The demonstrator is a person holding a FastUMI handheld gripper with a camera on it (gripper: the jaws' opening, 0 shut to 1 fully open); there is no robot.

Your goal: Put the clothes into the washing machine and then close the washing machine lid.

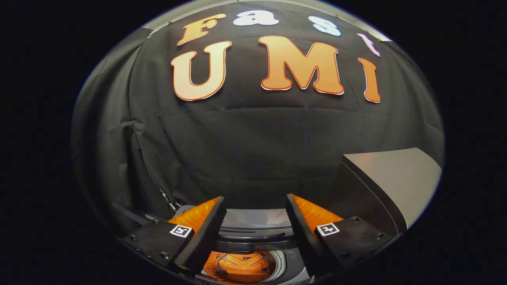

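One orange garment [241, 267] lies in the washer [253, 233] drum, below and between the two fingers, partly cut off. The tongs [255, 221] are spread wide, holding nothing. The raised lid [396, 182] stands at right, its far edge cut off.

No readable text, brand or number stands on anything here apart from the booth wall's letters. The only signs are two small square black-and-white coded markers, one on the left finger mount [180, 230] and one on the right finger mount [327, 229] of the gripper [253, 206]; their patterns are blocky marks, not letters. The jaws stand apart with nothing between them. The washing machine [253, 231] below carries no legible label.
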